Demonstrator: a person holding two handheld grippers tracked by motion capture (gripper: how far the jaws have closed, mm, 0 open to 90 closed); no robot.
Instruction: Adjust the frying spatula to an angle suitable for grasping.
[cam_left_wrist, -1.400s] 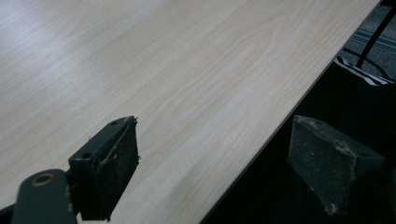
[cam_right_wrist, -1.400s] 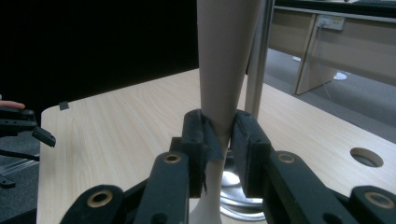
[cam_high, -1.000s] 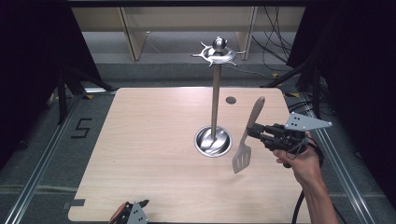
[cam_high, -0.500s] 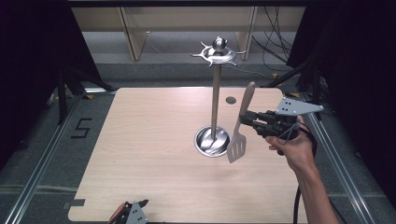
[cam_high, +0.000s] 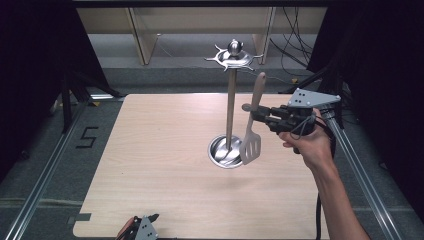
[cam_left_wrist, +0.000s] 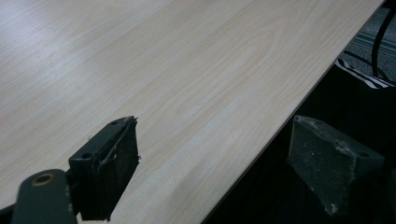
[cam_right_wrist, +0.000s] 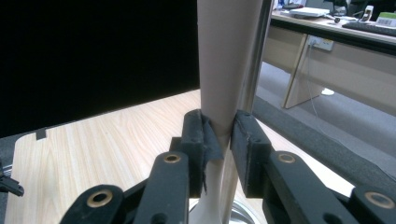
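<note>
A pale wooden table (cam_high: 165, 170) stands over grey floor marked with a black "5" (cam_high: 86, 137), a shelf unit (cam_high: 145, 35) behind.

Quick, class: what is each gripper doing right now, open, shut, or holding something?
Left gripper: open, jaws wide apart, nothing between them.
Right gripper: shut on the beige slotted spatula, clamped at its handle.

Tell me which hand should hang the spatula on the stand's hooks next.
Right. The right claw is shut on the spatula, upright beside the stand and just below its hooks. The left claw sits open at the table's near edge.
</note>
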